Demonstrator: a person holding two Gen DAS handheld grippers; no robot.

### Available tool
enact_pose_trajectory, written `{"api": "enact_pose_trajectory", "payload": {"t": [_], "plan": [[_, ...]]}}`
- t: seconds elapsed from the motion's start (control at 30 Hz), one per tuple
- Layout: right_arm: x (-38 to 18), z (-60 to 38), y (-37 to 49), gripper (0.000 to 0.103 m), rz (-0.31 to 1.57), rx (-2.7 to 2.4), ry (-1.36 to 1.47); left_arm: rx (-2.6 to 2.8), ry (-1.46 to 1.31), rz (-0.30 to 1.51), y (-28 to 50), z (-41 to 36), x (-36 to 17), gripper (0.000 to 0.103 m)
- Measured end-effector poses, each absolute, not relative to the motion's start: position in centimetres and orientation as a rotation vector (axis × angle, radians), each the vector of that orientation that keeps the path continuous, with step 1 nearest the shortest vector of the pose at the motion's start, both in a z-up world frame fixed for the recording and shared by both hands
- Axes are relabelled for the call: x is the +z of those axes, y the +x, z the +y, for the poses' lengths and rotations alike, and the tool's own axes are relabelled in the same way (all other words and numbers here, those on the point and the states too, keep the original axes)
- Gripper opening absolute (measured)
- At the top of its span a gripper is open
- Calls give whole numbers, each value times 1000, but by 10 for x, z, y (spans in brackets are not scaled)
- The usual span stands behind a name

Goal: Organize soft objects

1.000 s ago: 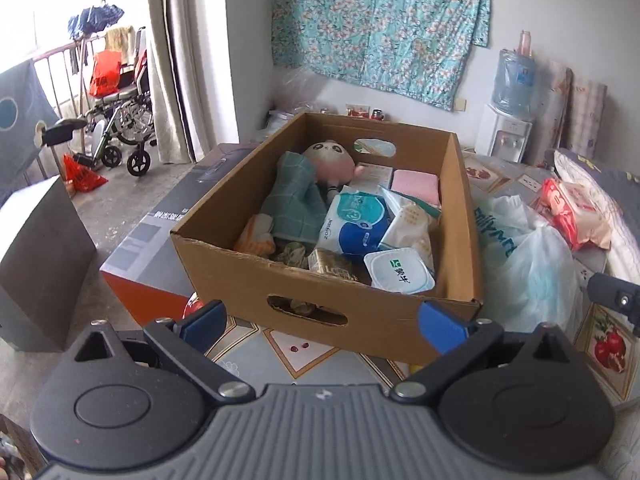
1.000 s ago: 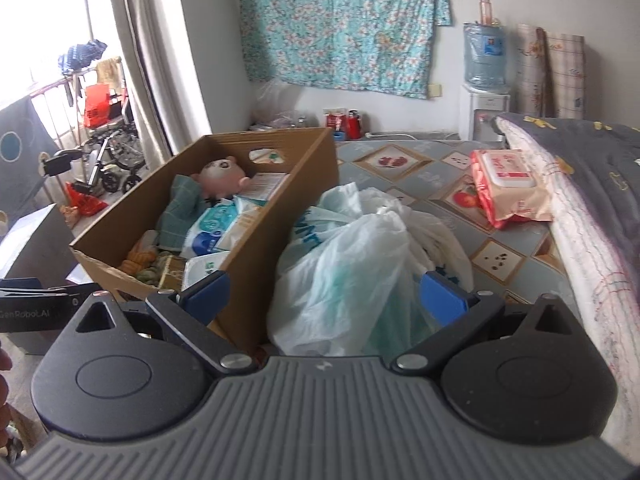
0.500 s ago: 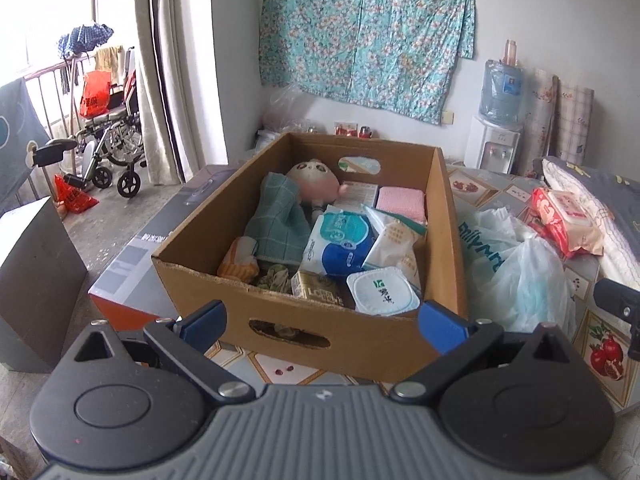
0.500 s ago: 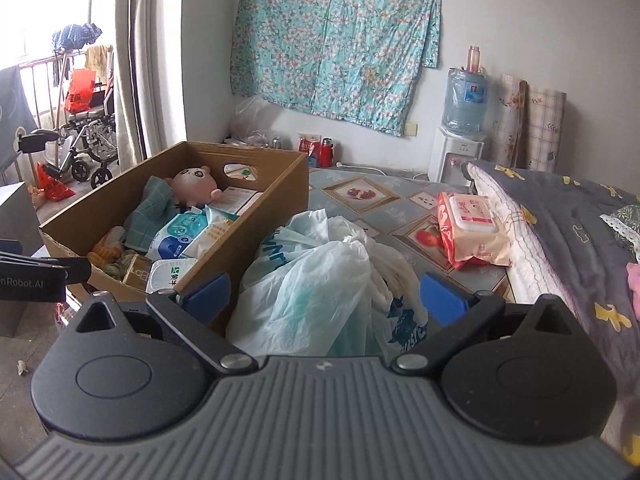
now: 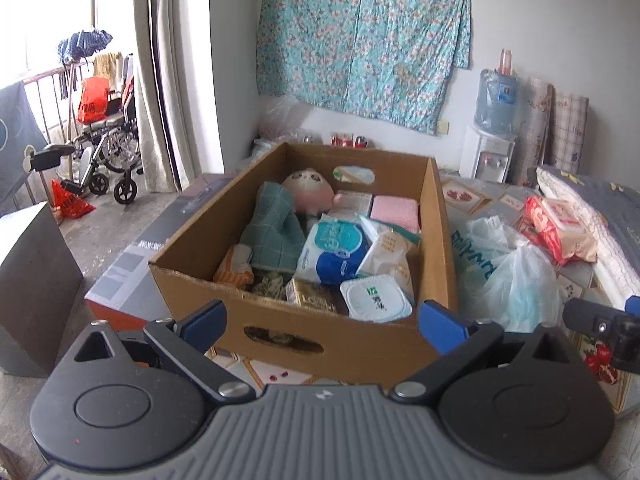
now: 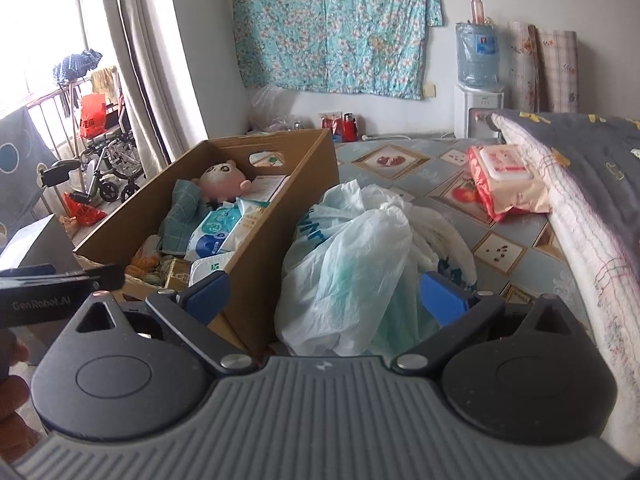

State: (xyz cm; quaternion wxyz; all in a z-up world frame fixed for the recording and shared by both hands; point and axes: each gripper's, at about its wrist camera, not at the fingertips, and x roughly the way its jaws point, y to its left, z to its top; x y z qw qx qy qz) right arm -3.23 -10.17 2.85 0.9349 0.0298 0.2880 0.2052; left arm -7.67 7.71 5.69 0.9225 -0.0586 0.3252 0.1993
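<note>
- Soft objects fill the cardboard box (image 5: pixel 304 336) in front of both claws: a pink plush toy (image 5: pixel 310 194) at its far end, a teal checked cloth (image 5: pixel 272 232) beside it, a pink sponge-like pad (image 5: pixel 394 210), and wipe packs (image 5: pixel 338 252) toward the near wall.
- Left claw (image 5: pixel 320 322) hangs wide open and empty, just short of the box's near wall, above the handle cut-out.
- Right claw (image 6: pixel 322 294) is likewise spread wide with nothing in it, hovering over the white plastic bag (image 6: pixel 360 264) that slumps against the box's right wall.
- Farther out, a red wet-wipe pack (image 6: pixel 506 178) lies on the patterned mat (image 6: pixel 404 176) near its right edge, against the folded quilt (image 6: pixel 580 208); it is well apart from the box.
- Risk with the bag: thin film is likely to bunch or slide between the pads, so a shallow pinch could lift one layer and spill whatever is inside, which cannot be seen.
- Risk with the box: it looks nearly full at the near end, so anything dropped there may perch on the round-lidded wipe pack (image 5: pixel 376 304) and roll over the wall.
- Both claws are close together at the box's near right corner, so reaching across at once could make them collide.
</note>
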Motion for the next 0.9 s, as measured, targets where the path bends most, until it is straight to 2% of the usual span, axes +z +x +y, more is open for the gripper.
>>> {"api": "enact_pose_trajectory", "payload": {"t": [0.9], "plan": [[12,-65,-15,102,680,460,-40,426,-121,775,-71,79,39,103]]}}
